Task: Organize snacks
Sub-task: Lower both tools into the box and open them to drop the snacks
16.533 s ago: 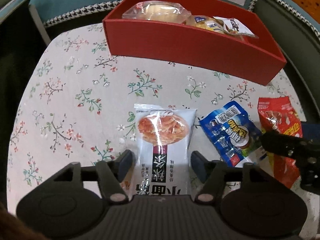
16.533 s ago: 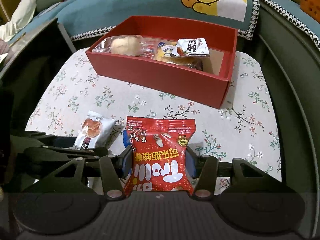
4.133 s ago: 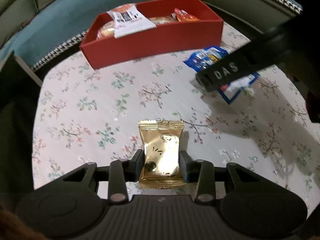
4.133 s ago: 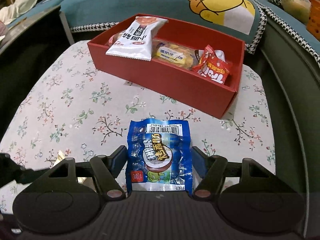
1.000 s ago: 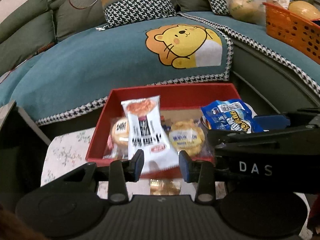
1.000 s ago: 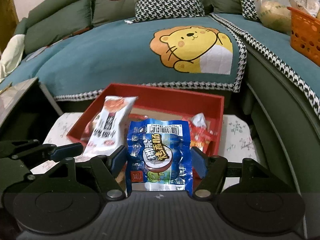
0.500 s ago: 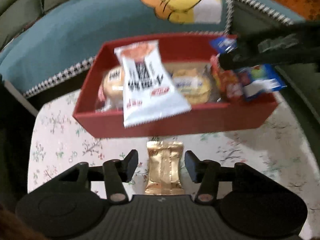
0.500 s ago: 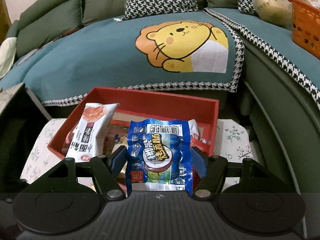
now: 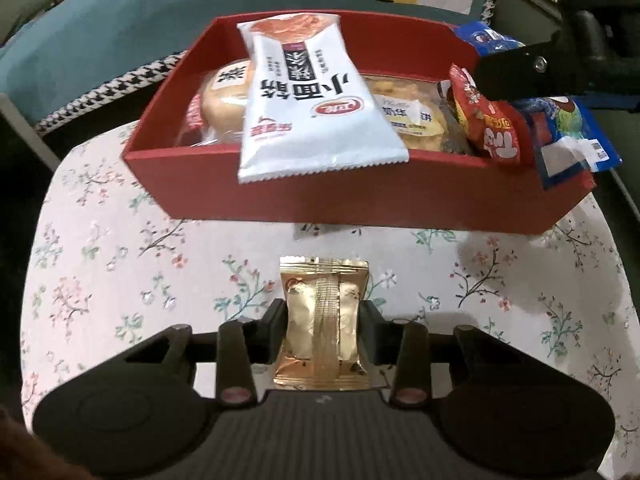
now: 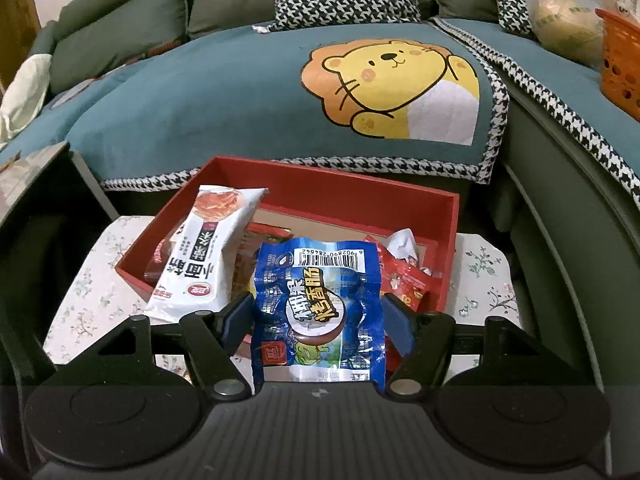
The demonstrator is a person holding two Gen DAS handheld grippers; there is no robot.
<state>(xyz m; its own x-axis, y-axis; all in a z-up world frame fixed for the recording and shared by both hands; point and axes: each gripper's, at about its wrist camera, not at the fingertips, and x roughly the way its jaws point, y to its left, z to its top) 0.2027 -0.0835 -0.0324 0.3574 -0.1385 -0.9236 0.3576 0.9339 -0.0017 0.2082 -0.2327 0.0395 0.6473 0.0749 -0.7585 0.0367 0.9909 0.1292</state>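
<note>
Your left gripper is closed on the gold packet, both fingers pressed to its sides, over the floral tablecloth just in front of the red box. Whether the packet rests on the cloth or hangs above it, the left wrist view does not settle.

Your right gripper has its blue-padded fingers pinched on the blue packet (barcode end pointing away from you), held over the right end of the red box. In the left wrist view, that blue packet overlaps the box's right front corner.

Inside the box, the white packet leans across the front wall, its lower edge hanging past the rim. Behind it sit a wrapped bun and a yellow cake in clear wrap, and a red packet stands at the right end, touching the blue one.
</note>
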